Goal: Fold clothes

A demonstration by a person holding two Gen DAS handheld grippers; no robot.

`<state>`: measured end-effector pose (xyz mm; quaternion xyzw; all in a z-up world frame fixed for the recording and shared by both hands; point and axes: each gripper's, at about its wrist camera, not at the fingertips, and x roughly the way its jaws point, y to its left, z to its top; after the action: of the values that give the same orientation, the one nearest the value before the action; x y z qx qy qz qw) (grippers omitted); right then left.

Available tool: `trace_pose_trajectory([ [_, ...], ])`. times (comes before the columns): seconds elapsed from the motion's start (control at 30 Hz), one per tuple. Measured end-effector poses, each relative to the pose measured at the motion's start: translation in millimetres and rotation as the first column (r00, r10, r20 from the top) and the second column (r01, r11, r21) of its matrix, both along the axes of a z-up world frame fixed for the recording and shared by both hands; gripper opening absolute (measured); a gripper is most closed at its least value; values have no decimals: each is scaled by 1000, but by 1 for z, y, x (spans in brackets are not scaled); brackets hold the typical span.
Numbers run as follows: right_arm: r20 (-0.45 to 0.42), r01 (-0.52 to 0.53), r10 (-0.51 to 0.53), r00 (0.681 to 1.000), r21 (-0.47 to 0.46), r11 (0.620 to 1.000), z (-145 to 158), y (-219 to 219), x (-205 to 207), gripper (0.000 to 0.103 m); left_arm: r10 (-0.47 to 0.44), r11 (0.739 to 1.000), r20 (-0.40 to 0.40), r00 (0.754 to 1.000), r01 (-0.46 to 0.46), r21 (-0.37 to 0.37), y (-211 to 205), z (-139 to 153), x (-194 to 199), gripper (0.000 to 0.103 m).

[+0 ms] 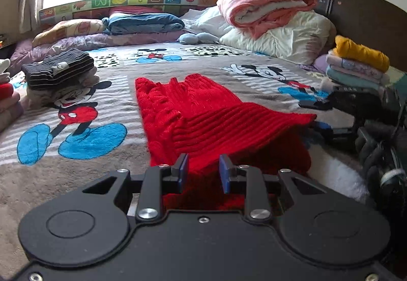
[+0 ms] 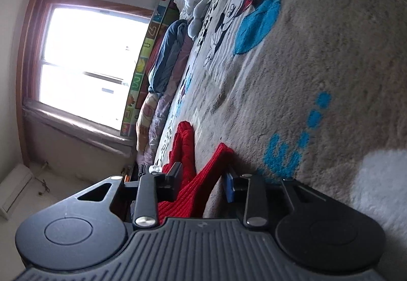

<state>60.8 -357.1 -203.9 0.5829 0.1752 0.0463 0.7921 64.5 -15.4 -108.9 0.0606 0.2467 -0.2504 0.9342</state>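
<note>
Red ribbed knit sweater (image 1: 203,113) lies partly folded on the bed's grey cartoon-mouse blanket (image 1: 76,174). Left hand-held gripper (image 1: 203,171): fingers spread, sweater's near hem between them, not pinched. Right hand-held gripper (image 2: 203,179), rolled sideways: spread too, red fabric edge (image 2: 201,179) in the gap. Left view only: black striped folded pile (image 1: 58,70), stack topped by a mustard-yellow garment (image 1: 361,52), right gripper (image 1: 318,103) at the sweater's corner. Right view only: window (image 2: 86,65).
</note>
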Motion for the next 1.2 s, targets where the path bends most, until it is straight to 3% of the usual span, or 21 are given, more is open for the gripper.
trace_pose_trajectory([
  [0.03, 0, -3, 3, 1000, -11, 1000, 2, 1, 1, 35, -2, 1000, 9, 1000, 2, 19, -3, 0, -2, 27],
  [0.13, 5, -10, 11, 1000, -51, 999, 9, 3, 2, 24, 5, 998, 40, 999, -7, 59, -5, 0, -7, 47],
  [0.3, 19, -13, 15, 1000, -116, 993, 24, 4, 5, 13, 5, 993, 69, 998, -13, 114, -10, -3, -12, 47],
  [0.73, 61, -52, 73, 995, -289, 956, 91, 24, 31, 11, -55, 962, 116, 992, 22, 272, -27, -17, -12, 47],
  [1.0, 67, -74, 105, 992, -364, 929, 129, 44, 59, 11, -99, 956, 89, 991, 70, 286, -27, -22, -10, 47],
  [1.2, 60, -86, 120, 991, -398, 913, 147, 64, 84, 11, -110, 969, 36, 993, 99, 225, -20, -24, -4, 47],
])
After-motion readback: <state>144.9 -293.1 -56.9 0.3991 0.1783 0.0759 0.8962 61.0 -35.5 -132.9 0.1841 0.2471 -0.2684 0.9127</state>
